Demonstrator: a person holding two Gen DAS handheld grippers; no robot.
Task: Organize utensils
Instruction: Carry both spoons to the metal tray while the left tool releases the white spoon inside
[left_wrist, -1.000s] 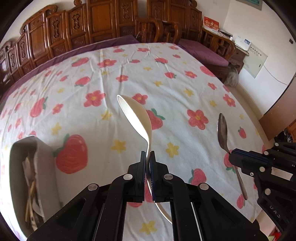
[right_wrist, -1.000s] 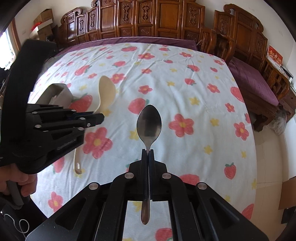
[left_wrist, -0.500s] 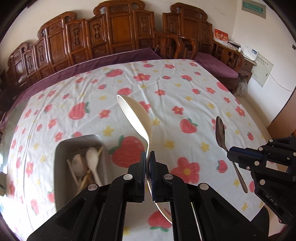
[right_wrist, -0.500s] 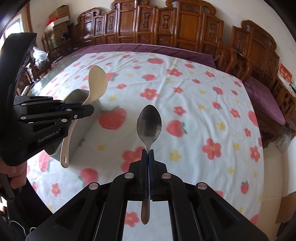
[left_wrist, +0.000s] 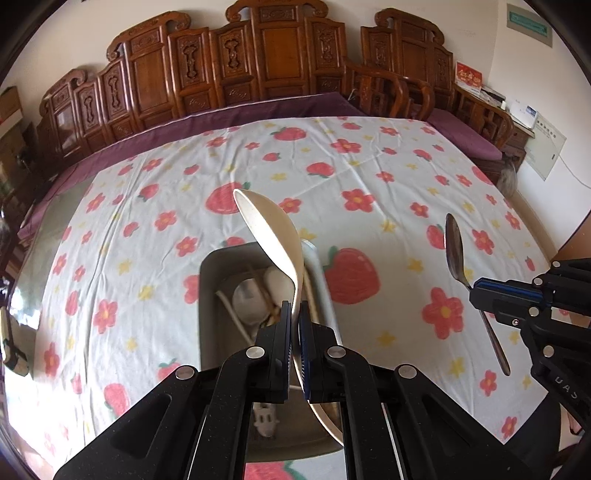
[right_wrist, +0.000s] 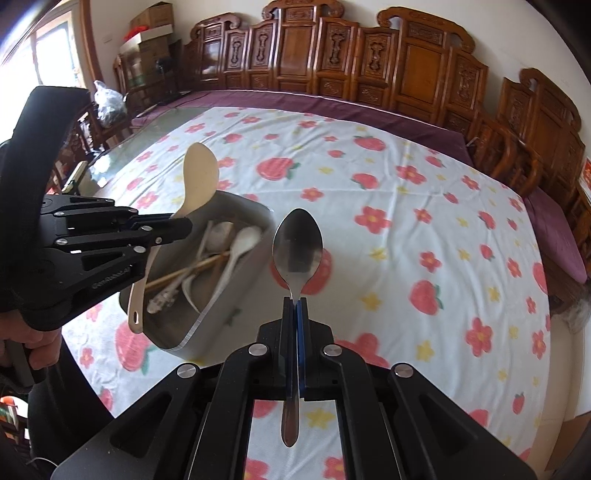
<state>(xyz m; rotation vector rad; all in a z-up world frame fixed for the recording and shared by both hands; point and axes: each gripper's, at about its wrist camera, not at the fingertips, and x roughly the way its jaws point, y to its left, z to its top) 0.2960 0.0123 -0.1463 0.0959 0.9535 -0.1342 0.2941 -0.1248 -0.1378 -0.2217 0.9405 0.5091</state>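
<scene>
Cream plastic is the material of the ladle, which the left gripper holds with its jaws clamped on the handle, bowl up, above the grey bin. In the left view the lower handle passes behind the jaws and its end is cut off by the gripper body. The right view shows the same ladle from the side, with the hole at the end of the handle hanging free over the near rim of the bin.

The right gripper has its jaws pressed together on the thin neck of a steel spoon, bowl upward, handle hanging below the jaws. It stands just right of the bin, over the cloth with strawberries and flowers. From the left view this spoon appears edge-on, well apart from the ladle.

Inside the bin lie white spoons and wooden chopsticks; how many there are is hard to tell, because they overlap and the left gripper covers one side. A hand shows only partly at the left border. Carved chairs stand behind the table.
</scene>
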